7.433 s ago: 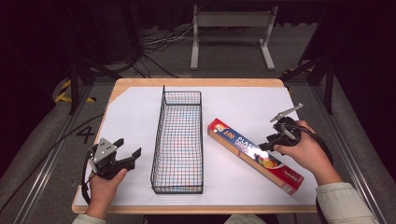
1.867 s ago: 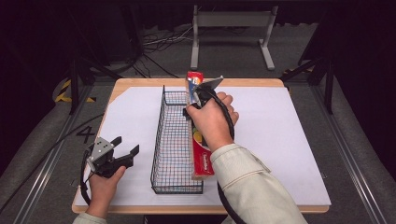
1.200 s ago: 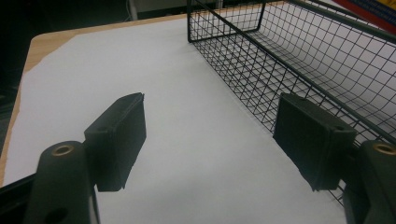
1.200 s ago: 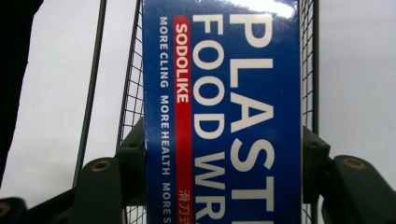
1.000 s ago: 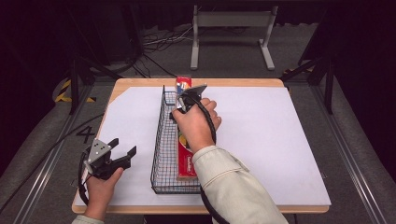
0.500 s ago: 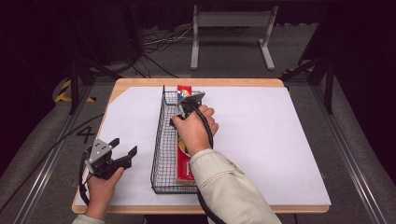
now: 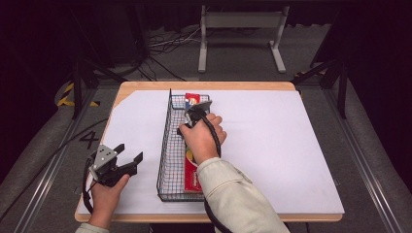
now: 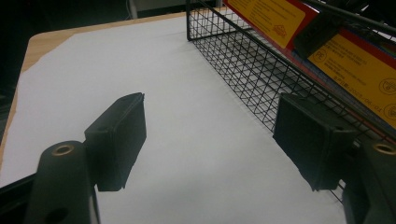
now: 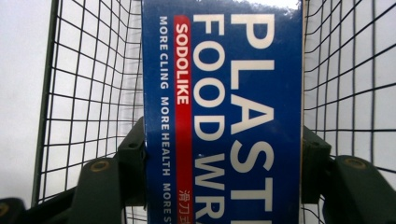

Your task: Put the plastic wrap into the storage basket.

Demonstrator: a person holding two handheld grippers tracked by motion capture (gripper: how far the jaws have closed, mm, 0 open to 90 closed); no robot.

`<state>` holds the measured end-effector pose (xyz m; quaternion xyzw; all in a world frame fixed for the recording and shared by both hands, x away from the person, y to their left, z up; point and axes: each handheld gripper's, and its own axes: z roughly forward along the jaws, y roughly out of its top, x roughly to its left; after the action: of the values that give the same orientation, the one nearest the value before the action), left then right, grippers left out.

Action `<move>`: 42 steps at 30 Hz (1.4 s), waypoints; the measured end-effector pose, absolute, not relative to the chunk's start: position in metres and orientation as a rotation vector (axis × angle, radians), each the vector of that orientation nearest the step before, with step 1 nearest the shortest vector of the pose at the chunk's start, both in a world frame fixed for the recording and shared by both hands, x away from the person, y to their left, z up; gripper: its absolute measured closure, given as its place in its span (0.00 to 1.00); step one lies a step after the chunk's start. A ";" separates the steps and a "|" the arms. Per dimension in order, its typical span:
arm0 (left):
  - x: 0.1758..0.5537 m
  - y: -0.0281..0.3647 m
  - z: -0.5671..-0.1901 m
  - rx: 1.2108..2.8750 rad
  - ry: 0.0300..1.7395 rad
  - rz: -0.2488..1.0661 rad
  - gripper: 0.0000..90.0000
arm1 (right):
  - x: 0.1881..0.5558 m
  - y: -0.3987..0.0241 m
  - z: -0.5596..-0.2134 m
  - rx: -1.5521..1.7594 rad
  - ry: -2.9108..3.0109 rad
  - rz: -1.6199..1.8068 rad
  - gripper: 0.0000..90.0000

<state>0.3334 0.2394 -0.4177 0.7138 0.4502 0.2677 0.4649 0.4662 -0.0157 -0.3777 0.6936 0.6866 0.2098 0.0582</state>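
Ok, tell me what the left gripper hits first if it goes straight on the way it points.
Probably the wire basket: the left gripper points at bare white paper with the basket's side wall just ahead on one side; depth is unclear.

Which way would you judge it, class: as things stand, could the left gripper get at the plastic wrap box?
Probably not directly: the left gripper sits open outside the wire basket, whose side wall stands between it and the plastic wrap box, which the right gripper holds. From above looks possible.

The wrap box (image 9: pixel 222 116), long, blue with white lettering and a red stripe, lies lengthwise inside the wire basket (image 7: pixel 167 145). It is clamped on both long sides, its red end (image 7: pixel 192 98) toward the far wall and probably resting on the mesh floor.
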 end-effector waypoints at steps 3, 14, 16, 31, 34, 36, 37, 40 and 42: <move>0.333 0.240 -0.417 1.752 1.106 0.661 0.29 | 0.466 -0.014 -0.379 2.114 2.088 0.622 0.43; 0.333 0.240 -0.418 1.748 1.102 0.664 0.29 | 0.465 -0.011 -0.383 2.118 2.096 0.555 0.43; 0.333 0.240 -0.418 1.747 1.102 0.664 0.29 | 0.465 -0.011 -0.383 2.121 2.091 0.539 0.43; 0.333 0.240 -0.418 1.748 1.103 0.662 0.29 | 0.465 -0.010 -0.384 2.125 2.085 0.480 0.42; 0.333 0.240 -0.418 1.749 1.105 0.660 0.29 | 0.465 -0.010 -0.385 2.124 2.084 0.470 0.41; 0.333 0.240 -0.418 1.749 1.105 0.660 0.29 | 0.465 -0.009 -0.386 2.122 2.078 0.459 0.41; 0.333 0.240 -0.418 1.749 1.106 0.659 0.29 | 0.465 -0.009 -0.386 2.118 2.080 0.454 0.41; 0.333 0.240 -0.418 1.748 1.107 0.659 0.29 | 0.465 -0.006 -0.385 2.112 2.090 0.454 0.36; 0.333 0.241 -0.418 1.746 1.107 0.659 0.29 | 0.464 -0.005 -0.384 2.130 2.087 0.465 0.35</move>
<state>0.3330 0.2405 -0.4181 0.7114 0.4512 0.2687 0.4670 0.4645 -0.0050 -0.3837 0.7044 0.6902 0.1539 0.0616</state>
